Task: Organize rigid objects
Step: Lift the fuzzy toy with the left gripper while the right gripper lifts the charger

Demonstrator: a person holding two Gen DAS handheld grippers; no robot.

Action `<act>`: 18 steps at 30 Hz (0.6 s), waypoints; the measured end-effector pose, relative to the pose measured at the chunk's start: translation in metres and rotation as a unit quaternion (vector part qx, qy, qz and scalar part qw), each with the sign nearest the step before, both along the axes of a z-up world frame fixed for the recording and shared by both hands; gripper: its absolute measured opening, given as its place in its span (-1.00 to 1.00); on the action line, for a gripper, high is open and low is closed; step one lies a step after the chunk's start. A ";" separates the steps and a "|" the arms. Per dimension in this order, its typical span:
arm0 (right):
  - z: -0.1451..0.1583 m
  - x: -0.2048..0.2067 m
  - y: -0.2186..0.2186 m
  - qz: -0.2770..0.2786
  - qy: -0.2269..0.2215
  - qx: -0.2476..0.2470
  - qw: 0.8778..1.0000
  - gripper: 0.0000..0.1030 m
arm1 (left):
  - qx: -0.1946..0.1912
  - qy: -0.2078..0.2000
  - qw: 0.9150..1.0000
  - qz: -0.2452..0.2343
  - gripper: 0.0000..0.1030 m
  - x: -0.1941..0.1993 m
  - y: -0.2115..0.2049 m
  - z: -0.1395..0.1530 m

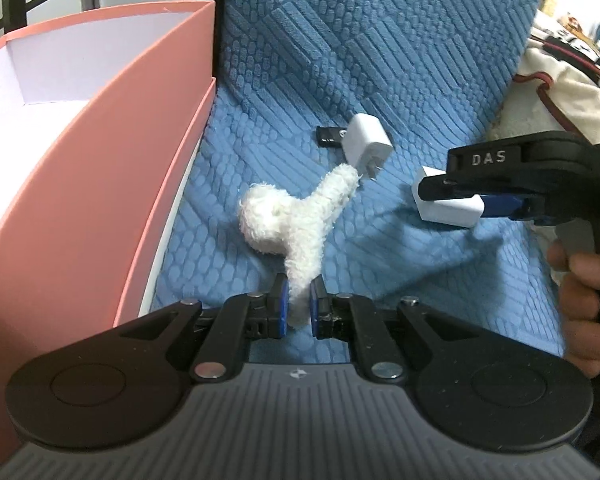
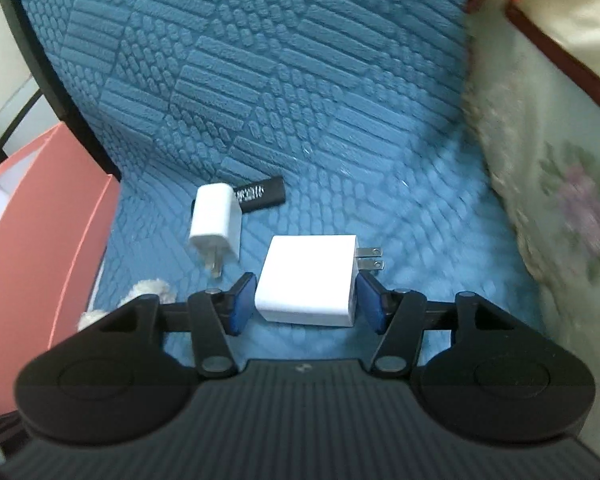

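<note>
My left gripper point(image 1: 299, 300) is shut on one limb of a white fluffy plush toy point(image 1: 288, 220) that lies on the blue quilted seat. My right gripper point(image 2: 306, 300) is open, its blue pads on either side of a large white plug adapter point(image 2: 308, 280); the right pad is at its side, the left has a small gap. This adapter also shows in the left wrist view point(image 1: 448, 208) under the right gripper point(image 1: 472, 190). A smaller white charger point(image 2: 216, 220) leans on a black USB stick point(image 2: 262, 196) behind it; both also show in the left wrist view, the charger point(image 1: 366, 142) and the stick point(image 1: 330, 136).
A pink open box point(image 1: 100, 152) with a white inside stands at the left of the seat, also in the right wrist view point(image 2: 36, 248). A cream floral cushion point(image 2: 548, 160) lies at the right. The blue backrest point(image 1: 360, 20) rises behind.
</note>
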State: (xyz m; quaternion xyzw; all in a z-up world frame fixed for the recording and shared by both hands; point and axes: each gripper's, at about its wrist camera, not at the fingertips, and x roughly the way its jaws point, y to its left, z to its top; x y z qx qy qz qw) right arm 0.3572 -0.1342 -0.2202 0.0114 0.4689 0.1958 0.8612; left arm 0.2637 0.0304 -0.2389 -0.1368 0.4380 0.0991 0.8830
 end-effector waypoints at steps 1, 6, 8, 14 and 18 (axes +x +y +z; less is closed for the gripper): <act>0.002 -0.004 -0.002 0.001 0.000 -0.002 1.000 0.12 | -0.001 -0.001 1.000 -0.002 -0.75 -0.003 0.000 0.002; 0.009 -0.032 -0.007 0.007 -0.008 -0.008 1.000 0.11 | -0.008 -0.003 1.000 -0.010 -0.75 -0.015 0.000 0.008; 0.008 -0.043 -0.010 0.003 -0.008 -0.011 1.000 0.11 | -0.014 -0.001 1.000 -0.014 -0.75 -0.020 -0.002 0.008; 0.016 -0.081 -0.028 -0.023 -0.004 0.009 1.000 0.10 | -0.052 0.005 0.999 -0.011 -0.75 -0.048 -0.001 0.009; 0.018 -0.105 -0.037 -0.040 -0.007 0.005 0.999 0.09 | -0.055 0.009 0.998 -0.029 -0.75 -0.064 -0.006 0.009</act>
